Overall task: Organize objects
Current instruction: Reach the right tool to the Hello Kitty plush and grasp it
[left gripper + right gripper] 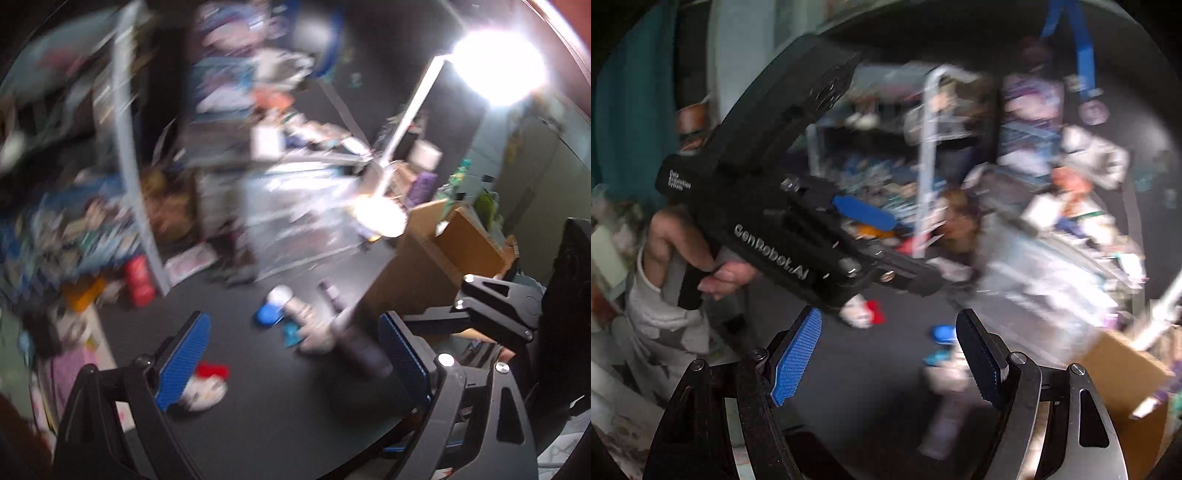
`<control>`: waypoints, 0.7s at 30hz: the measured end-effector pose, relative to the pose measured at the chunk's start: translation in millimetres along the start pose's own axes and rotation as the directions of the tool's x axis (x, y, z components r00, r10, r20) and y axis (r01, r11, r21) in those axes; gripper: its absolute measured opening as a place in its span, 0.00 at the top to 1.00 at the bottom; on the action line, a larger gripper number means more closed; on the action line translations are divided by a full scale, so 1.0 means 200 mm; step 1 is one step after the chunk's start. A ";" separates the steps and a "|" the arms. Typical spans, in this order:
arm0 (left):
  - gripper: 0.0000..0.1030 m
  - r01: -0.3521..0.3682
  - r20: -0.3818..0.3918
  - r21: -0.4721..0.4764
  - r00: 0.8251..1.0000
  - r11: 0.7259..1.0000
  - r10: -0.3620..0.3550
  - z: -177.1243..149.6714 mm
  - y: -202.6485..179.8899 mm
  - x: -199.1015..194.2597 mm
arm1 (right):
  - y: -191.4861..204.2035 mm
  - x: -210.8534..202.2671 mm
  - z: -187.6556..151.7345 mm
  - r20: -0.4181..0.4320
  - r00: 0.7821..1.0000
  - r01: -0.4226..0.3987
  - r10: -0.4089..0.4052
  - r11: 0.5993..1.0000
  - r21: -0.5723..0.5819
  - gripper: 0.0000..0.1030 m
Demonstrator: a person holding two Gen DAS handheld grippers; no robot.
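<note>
Both views are motion-blurred. On the black table (258, 406) lie a dark cylindrical bottle (354, 339), a white bottle with a white cap (303, 317), a blue object (267, 314), a small teal item (291, 334) and a red-and-white toy (207, 384). My left gripper (291, 354) is open and empty above the table, the bottles between and beyond its fingers. My right gripper (890, 350) is open and empty. The left gripper's body (798, 236), held by a hand, crosses the right wrist view. The toy (862, 312) and blue object (943, 334) show there too.
An open cardboard box (439, 258) stands at the table's right; it also shows in the right wrist view (1123, 384). A bright lamp on a slanted pole (413, 110) rises behind. Cluttered shelves (92, 221) and a red can (139, 280) lie to the left.
</note>
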State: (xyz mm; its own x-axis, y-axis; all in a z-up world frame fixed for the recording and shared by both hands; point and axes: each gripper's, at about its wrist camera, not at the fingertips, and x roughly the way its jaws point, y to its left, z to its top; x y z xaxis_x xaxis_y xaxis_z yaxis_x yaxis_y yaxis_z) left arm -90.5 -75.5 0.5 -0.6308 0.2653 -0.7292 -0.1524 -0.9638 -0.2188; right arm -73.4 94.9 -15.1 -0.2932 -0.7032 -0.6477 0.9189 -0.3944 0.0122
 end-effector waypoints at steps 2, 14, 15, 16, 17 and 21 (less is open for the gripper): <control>0.12 -0.028 -0.025 -0.041 0.999 0.999 0.027 -0.09 0.11 0.03 | 0.04 0.14 -0.01 -0.043 0.998 -0.043 0.043 0.999 0.005 0.29; 0.12 -0.044 -0.089 -0.144 0.996 0.989 0.031 -0.45 0.48 0.13 | 0.07 0.95 -0.13 -0.269 0.961 -0.063 0.058 0.998 -0.009 0.29; 0.12 -0.036 -0.090 -0.149 0.996 0.988 0.023 -0.46 0.51 0.14 | 0.07 1.00 -0.13 -0.276 0.960 -0.061 0.057 0.998 -0.007 0.29; 0.12 -0.028 -0.091 -0.155 0.996 0.987 0.014 -0.47 0.52 0.14 | 0.07 1.04 -0.12 -0.281 0.958 -0.059 0.055 0.998 -0.005 0.29; 0.12 -0.022 -0.092 -0.162 0.996 0.987 0.007 -0.48 0.54 0.14 | 0.07 1.07 -0.12 -0.284 0.957 -0.059 0.055 0.998 -0.006 0.29; 0.12 -0.018 -0.103 -0.170 0.995 0.985 0.000 -0.49 0.57 0.16 | 0.09 1.15 -0.12 -0.293 0.955 -0.060 0.049 0.998 -0.029 0.36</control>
State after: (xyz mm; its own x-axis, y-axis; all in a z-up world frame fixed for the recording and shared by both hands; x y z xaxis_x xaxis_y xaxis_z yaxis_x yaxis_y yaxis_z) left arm -53.0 -173.5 -111.2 -0.5490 0.2662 -0.7923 -0.0098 -0.9499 -0.3124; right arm -118.7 -59.8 -182.4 -0.1576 -0.5174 -0.8411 0.9420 -0.3343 0.0291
